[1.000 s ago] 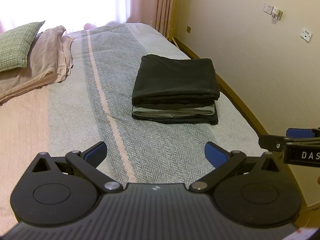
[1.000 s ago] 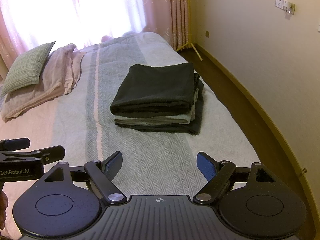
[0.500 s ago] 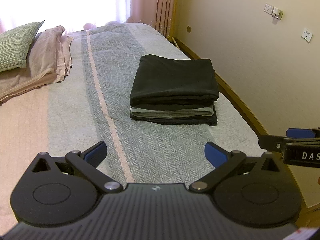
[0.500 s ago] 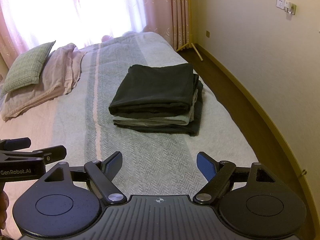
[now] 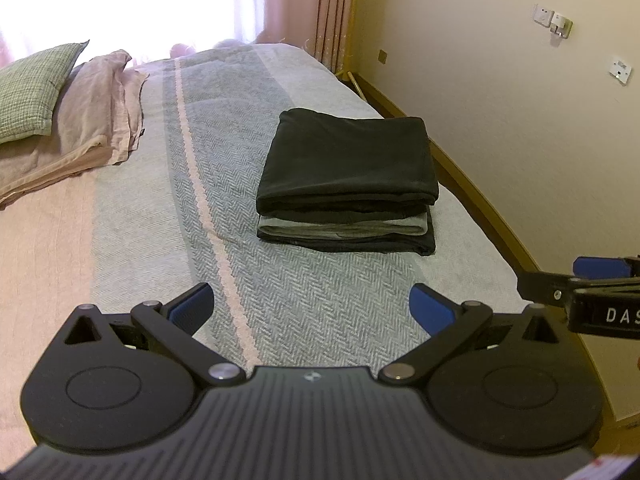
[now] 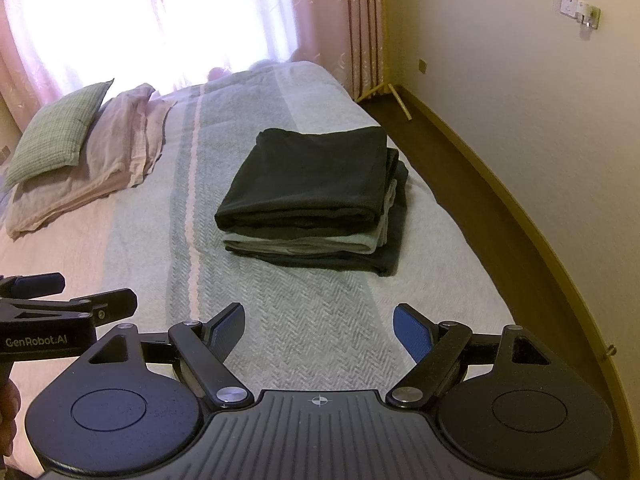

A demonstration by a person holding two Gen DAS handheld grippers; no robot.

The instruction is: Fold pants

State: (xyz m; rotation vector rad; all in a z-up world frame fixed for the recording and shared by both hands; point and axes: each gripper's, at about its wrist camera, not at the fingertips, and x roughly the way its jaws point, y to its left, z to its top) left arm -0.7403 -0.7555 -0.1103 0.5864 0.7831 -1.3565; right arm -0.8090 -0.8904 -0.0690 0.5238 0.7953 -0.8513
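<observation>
The left gripper (image 5: 310,312), a black two-finger claw with blue pads, hangs above the near end of the bed with its fingers spread wide apart, holding nothing and touching nothing; only the grey-green herringbone bedspread with a pale pink stripe (image 5: 320,312) shows in the gap between its blue pads (image 5: 192,306). The right gripper (image 6: 318,330) is of the same build and stands the same way, its jaws wide apart and empty, clear of the cloth below (its blue pads (image 6: 412,334) frame bare bedspread (image 6: 312,320) and nothing else). Each claw shows at the edge of the other's view, so the two sit side by side and near each other. The folded black pants (image 5: 348,160) lie well ahead of both grippers, apart from them, as the top layer of a neat stack on the bedspread toward the bed's wall-side edge; under them is a folded light grey garment (image 5: 344,228), and under that a folded dark garment (image 5: 348,244). At the head of the bed, far left, a green checked pillow (image 5: 30,92) rests on crumpled pink bedding (image 5: 88,120).
</observation>
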